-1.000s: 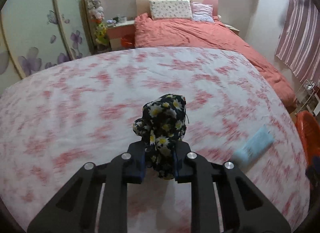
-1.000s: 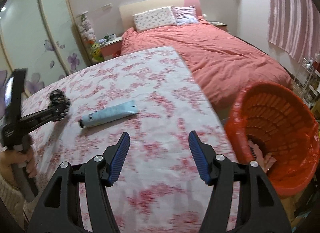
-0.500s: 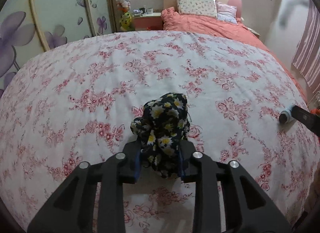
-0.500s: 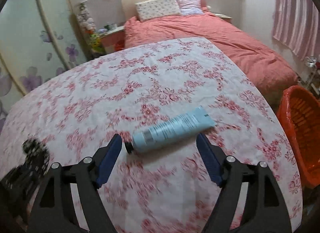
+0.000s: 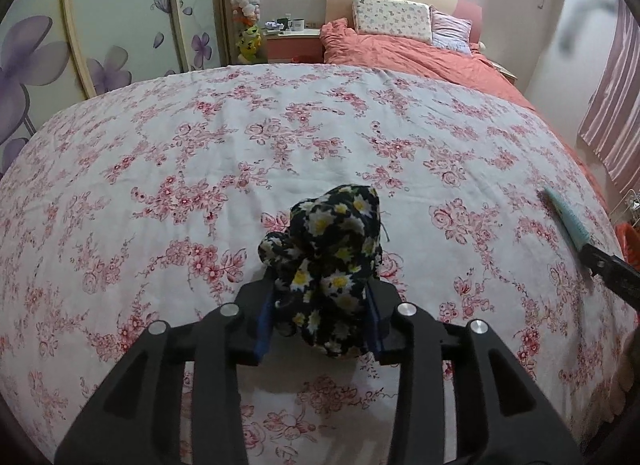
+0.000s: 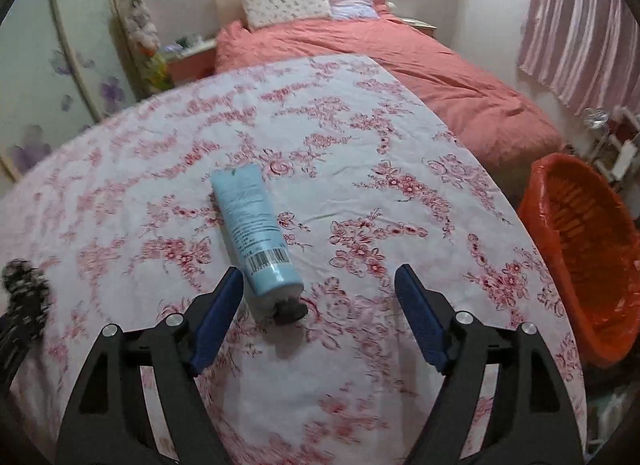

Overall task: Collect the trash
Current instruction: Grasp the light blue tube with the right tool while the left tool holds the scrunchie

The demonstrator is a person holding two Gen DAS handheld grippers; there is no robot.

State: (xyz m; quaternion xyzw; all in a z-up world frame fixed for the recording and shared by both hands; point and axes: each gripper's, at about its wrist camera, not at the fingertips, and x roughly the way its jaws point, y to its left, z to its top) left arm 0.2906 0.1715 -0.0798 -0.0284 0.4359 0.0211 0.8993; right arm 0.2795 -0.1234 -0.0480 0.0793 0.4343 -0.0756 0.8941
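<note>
Beside the orange bin [image 6: 580,249], on the worktop [image 6: 360,137]: blue tube [image 6: 256,237].
Lying lengthwise, cap toward wide right fingers [image 6: 218,317]; left fingers [image 5: 266,319] opening around flowered cloth [image 5: 332,261].

Blue tube [image 6: 256,233] flat on tablecloth

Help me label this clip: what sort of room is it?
Most likely a home bedroom: a bed with a coral duvet and pillows, a bedside cabinet, and a flower-printed wardrobe along the wall.

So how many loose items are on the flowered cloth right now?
2. A blue tube lies just ahead of the open right gripper; a daisy-print fabric bundle sits between the opening left gripper's fingers. Nothing else shows.
</note>
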